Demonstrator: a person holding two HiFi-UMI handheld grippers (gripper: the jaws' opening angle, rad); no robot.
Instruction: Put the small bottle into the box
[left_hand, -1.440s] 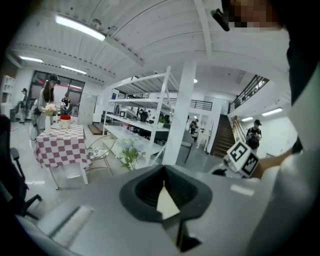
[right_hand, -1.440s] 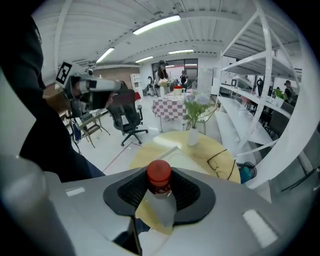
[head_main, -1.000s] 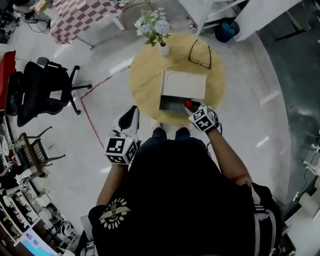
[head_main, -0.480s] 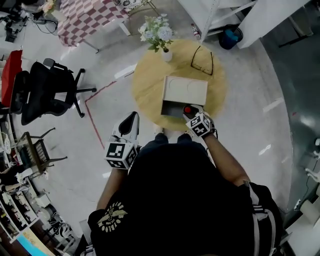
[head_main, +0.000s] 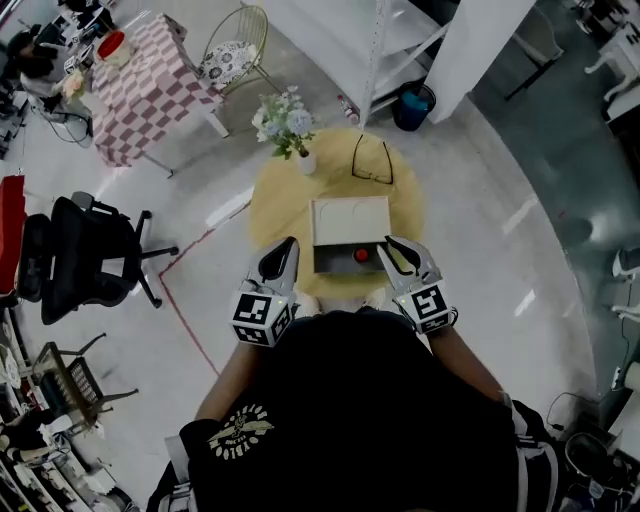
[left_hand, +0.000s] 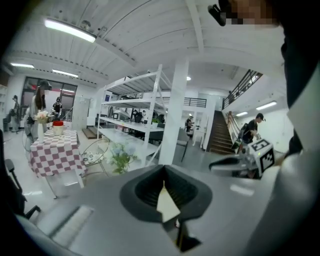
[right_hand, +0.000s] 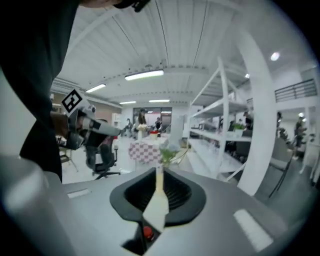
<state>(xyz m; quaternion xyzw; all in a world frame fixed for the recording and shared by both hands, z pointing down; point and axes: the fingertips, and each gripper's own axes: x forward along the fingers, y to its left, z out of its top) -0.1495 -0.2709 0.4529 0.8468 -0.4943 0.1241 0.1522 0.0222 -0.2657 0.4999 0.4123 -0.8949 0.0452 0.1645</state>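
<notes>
Head view: person's black-shirted torso (head_main: 350, 420) fills the near edge, both arms reach forward. Left gripper (head_main: 287, 245), white-and-black with a square-marker cube, hangs just off the near-left edge of the round light-wood table (head_main: 275, 210); in the left gripper view its jaws meet at the tips, clenched on nothing, only a beige wedge showing behind them. Right gripper (head_main: 392, 244), same build, sits at the near-right corner of the pale beige rectangular box (head_main: 350, 215); right gripper view shows a thin slit between the jaws, which are closing, with nothing between the pads. Small bottle with red cap (head_main: 361, 255) stands inside the box's dark open compartment on the near side, between the two grippers and touching neither; its red cap also shows low through the right gripper's slit. Beyond the box, black-framed glasses (head_main: 372, 160) lie on the tabletop, and a white vase of pale flowers (head_main: 292, 130) stands at the far-left edge. Farther off: black office chair (head_main: 75, 260) at left, red-and-white checkered table (head_main: 140, 85), wire chair (head_main: 232, 50), blue bin (head_main: 412, 105).
</notes>
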